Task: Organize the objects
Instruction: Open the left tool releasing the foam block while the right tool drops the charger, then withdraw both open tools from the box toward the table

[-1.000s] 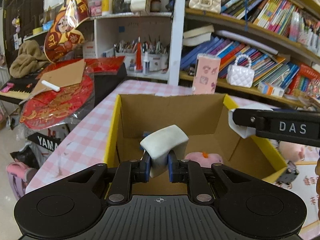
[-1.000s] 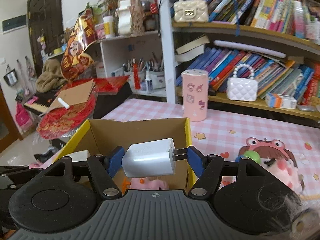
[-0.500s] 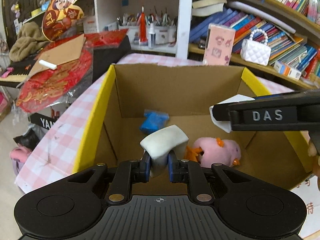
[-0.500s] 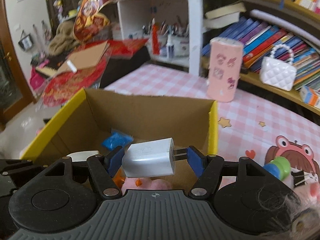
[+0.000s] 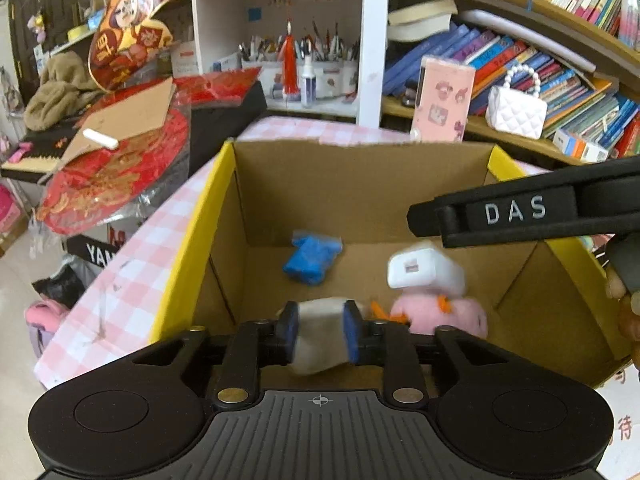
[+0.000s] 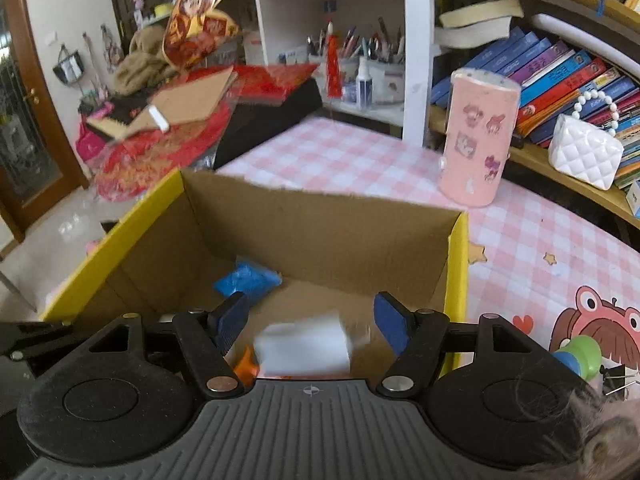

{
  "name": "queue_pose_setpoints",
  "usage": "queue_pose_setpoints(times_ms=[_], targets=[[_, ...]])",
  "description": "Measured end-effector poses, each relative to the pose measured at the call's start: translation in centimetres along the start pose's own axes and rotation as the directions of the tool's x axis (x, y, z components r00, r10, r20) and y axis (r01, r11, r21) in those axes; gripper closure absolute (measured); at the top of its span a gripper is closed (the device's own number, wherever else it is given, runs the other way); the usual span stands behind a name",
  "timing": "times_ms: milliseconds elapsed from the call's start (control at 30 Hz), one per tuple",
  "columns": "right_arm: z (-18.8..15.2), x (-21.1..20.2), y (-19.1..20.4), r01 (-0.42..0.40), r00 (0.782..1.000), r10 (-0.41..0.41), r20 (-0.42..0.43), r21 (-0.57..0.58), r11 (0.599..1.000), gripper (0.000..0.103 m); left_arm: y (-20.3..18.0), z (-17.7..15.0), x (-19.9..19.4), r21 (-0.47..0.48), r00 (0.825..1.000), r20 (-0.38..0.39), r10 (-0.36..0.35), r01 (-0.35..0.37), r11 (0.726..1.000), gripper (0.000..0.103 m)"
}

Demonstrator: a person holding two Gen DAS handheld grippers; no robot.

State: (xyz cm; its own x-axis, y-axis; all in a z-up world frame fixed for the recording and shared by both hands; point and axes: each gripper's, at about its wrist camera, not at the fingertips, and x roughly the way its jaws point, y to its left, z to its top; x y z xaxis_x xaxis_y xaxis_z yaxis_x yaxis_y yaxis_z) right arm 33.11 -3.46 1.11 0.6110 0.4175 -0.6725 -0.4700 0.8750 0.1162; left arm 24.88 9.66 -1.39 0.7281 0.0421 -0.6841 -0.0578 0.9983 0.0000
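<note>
A cardboard box (image 5: 192, 248) with yellow rims stands open on the pink checked table. Inside lie a blue item (image 5: 312, 258) and a pink plush toy (image 5: 436, 312). My left gripper (image 5: 320, 332) hangs over the box's near side. Its jaws are opening, and a soft white lump (image 5: 320, 336) slips down between the blue pads. My right gripper (image 6: 310, 322) is open above the box (image 6: 458, 264). A white charger (image 6: 304, 344), blurred, drops below its pads. In the left wrist view the charger (image 5: 426, 272) is in the air under a black right finger (image 5: 516, 216), just above the plush.
A pink sticker-covered canister (image 6: 476, 136) stands on the table behind the box. A white quilted handbag (image 6: 586, 152) sits on the bookshelf. A green and blue toy (image 6: 580, 356) lies right of the box. Red decorations (image 5: 116, 176) pile up at the left.
Both grippers came lower over the box. The left pads parted and the white lump slid down. The charger left the right jaws and falls into the box.
</note>
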Motion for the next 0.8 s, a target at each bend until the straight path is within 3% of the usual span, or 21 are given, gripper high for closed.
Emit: queue_pose_setpoints(times_ms=[167,333,400,500,800], targets=[[0.5,-1.4,-0.7,0.014,0.999,-0.016,0.030,0.074,0.997,0.028,-0.1,0.6,-1.2,0.003,0.999,0.046,-0.005,0.005,1.000,0.066],[0.1,-3.4,-0.4,0.050,0.996,-0.056,0.074,0.089,0.995,0.028,0.2,0.8,-2.4,-0.009,0.997,0.076,-0.018,0.018,1.000,0.065],[-0.1,-4.1,-0.2,0.065,0.993,-0.075,0.090,0.102,0.993,0.028,0.4,0.8,-3.0,-0.013,0.996,0.085,-0.023,0.025,1.000,0.059],[-0.7,-5.5,0.2,0.099,0.987,-0.114,0.114,0.130,0.987,0.028,0.8,0.5,-4.1,-0.026,0.994,0.104,-0.032,0.035,0.999,0.051],[-4.2,-10.5,2.5,0.193,0.953,-0.236,0.188,0.224,0.955,0.026,2.4,-1.7,-7.4,-0.044,0.991,0.126,-0.049,0.055,0.998,0.048]])
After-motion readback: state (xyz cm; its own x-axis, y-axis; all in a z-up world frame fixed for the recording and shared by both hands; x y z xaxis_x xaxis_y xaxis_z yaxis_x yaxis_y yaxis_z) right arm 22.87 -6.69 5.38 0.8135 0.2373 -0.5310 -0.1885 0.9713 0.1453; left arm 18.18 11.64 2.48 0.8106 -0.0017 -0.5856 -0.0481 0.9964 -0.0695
